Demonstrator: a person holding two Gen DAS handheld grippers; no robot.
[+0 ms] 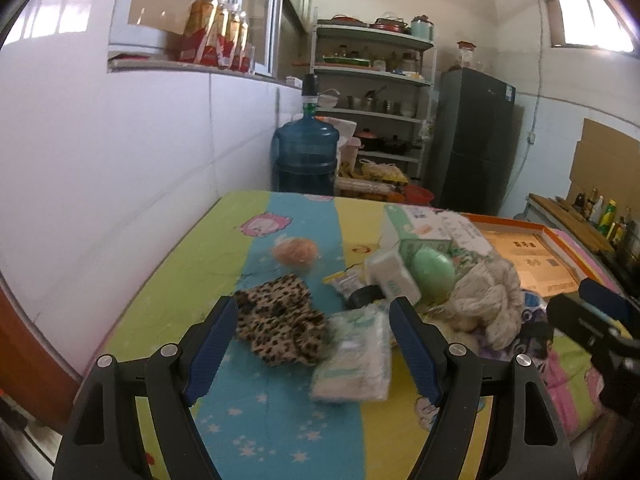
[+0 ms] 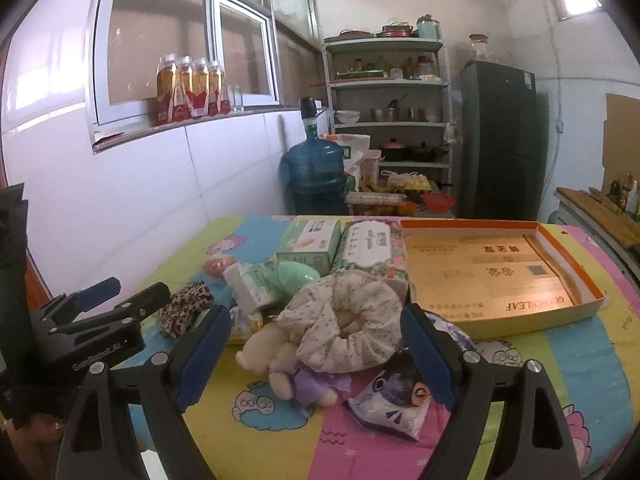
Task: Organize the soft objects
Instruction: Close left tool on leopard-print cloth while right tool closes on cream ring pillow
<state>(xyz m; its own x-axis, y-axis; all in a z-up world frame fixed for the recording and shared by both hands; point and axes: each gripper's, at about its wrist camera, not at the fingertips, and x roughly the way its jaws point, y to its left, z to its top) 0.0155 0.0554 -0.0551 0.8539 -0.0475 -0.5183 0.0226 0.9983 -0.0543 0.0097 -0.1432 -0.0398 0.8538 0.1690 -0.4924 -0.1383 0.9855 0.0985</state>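
My left gripper [image 1: 314,320] is open above a leopard-print cloth [image 1: 276,320] and a white tissue pack [image 1: 354,354], holding neither. Farther right lie a green sponge [image 1: 434,272], a small white pack [image 1: 392,276] and a cream floral fabric bundle [image 1: 488,296]. My right gripper [image 2: 316,332] is open too, its fingers on either side of the floral bundle [image 2: 344,320] and a small plush toy [image 2: 276,364]. A blue and white pouch [image 2: 394,404] lies by its right finger. The left gripper [image 2: 100,308] shows at the left of the right wrist view.
An open orange-rimmed cardboard box lid [image 2: 500,272] lies at the right of the table. Behind the pile stand a green tissue box [image 2: 310,242] and a floral wipes pack [image 2: 372,248]. A water jug [image 2: 316,172], a shelf rack [image 2: 388,116] and a fridge [image 2: 500,136] stand beyond.
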